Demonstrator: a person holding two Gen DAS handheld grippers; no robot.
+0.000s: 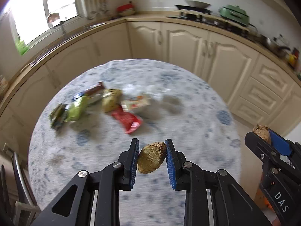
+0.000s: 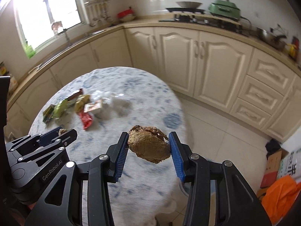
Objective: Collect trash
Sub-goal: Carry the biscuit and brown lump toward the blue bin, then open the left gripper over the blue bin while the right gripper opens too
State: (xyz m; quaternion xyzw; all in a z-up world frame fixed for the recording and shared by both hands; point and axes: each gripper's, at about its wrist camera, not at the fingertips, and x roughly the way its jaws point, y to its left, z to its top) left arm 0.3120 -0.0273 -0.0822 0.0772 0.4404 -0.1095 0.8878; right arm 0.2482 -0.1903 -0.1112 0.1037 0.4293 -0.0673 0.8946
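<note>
left fingers (image 1: 152, 157): closed on a small brown-green husky lump (image 1: 151, 158), pads pressing its two sides, lump hanging clear above the cloth. it looks like a fruit pit or shell; i cannot tell which. held near the pad tips, probably so that it drops free when i let go.

right fingers (image 2: 148, 146): clamped wider, on a larger brown crumpled lump (image 2: 150, 144), flaky on top. grip is across its middle, which should keep a ragged piece from rolling out.

both loads are off the surface, one per hand, so two pieces of trash travel at once. judgement: carrying stage, not picking.

outward: the round counter (image 1: 197, 113) with blue-patterned cloth lies below and ahead. on its far left side sits the rest of the trash, a cluster of wrappers (image 1: 97, 105): green, yellow, a red one (image 1: 128, 120) nearest me, well apart from both fingers. they remain to be collected.

right of the counter, on the tiled floor, an orange bag (image 2: 280, 194) beside cardboard boxes; possibly the bin, not certain.
</note>
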